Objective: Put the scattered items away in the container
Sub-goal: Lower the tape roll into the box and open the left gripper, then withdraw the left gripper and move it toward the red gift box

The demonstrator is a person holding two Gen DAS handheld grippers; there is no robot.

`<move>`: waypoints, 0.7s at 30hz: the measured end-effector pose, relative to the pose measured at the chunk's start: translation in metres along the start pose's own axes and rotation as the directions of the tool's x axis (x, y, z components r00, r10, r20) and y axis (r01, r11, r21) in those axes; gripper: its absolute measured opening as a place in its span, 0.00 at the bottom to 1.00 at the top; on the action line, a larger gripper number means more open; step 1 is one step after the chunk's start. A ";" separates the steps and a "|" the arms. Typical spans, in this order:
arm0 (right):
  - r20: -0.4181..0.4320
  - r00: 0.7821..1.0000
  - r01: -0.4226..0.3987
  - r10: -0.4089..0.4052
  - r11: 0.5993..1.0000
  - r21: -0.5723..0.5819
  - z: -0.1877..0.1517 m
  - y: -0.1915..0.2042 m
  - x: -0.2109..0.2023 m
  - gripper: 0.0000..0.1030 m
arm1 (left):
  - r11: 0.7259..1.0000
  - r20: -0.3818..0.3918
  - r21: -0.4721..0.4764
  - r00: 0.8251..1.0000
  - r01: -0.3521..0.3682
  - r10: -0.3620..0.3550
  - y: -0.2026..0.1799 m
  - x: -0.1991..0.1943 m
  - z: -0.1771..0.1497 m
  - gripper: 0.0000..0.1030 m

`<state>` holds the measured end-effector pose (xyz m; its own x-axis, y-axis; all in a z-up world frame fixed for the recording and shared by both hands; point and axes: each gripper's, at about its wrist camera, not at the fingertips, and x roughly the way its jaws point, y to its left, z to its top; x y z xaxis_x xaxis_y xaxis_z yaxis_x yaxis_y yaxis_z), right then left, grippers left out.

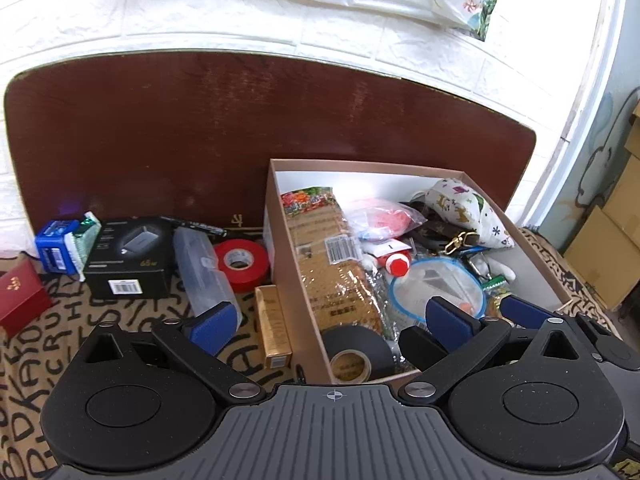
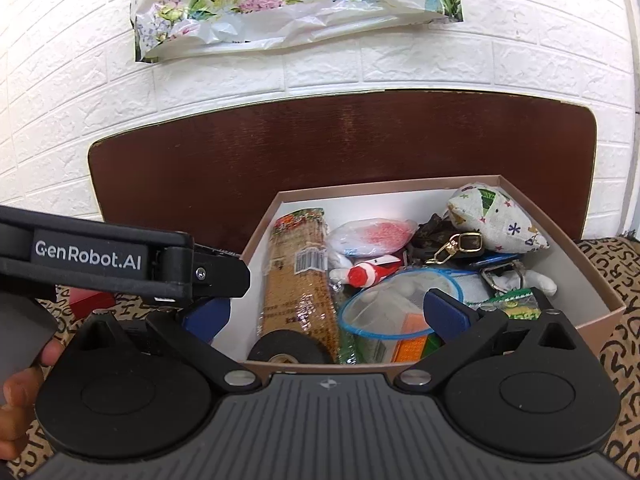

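The tan cardboard box holds several items: a long snack pack, a black tape roll, a patterned pouch and a clear round lid. Left of the box on the cloth lie a red tape roll, a clear plastic case, a small gold box, a black charger box, a blue box and a red box. My left gripper is open and empty over the box's left wall. My right gripper is open and empty over the box.
A dark brown board leans on the white brick wall behind the box. A floral plastic bag hangs above. The left gripper's body crosses the right wrist view at left. Cardboard cartons stand at far right.
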<state>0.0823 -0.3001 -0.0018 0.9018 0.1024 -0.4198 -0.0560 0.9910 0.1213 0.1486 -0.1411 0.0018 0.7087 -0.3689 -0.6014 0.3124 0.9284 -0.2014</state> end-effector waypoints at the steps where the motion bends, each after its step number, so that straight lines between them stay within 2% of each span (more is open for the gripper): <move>1: -0.004 1.000 -0.005 0.005 1.000 0.001 0.000 0.001 -0.001 1.00 | 1.000 0.001 0.000 1.000 -0.005 0.005 0.000 -0.002 -0.001 1.00; 16: -0.044 0.997 -0.056 0.056 0.998 0.009 0.000 0.030 -0.019 1.00 | 0.999 0.007 -0.034 0.999 -0.038 0.038 0.015 -0.035 -0.014 1.00; 19: -0.046 0.995 -0.086 0.086 0.996 0.000 0.000 0.043 -0.024 1.00 | 0.998 0.002 -0.044 0.999 -0.049 0.049 0.021 -0.043 -0.017 1.00; 21: -0.043 0.997 -0.071 0.070 0.997 -0.026 0.000 0.056 -0.027 1.00 | 0.997 0.000 -0.053 0.998 -0.062 0.062 0.026 -0.047 -0.020 1.00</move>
<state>0.0549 -0.2470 0.0161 0.8763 0.1753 -0.4487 -0.1316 0.9831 0.1272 0.1107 -0.0985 0.0097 0.7264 -0.3108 -0.6129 0.2342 0.9504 -0.2044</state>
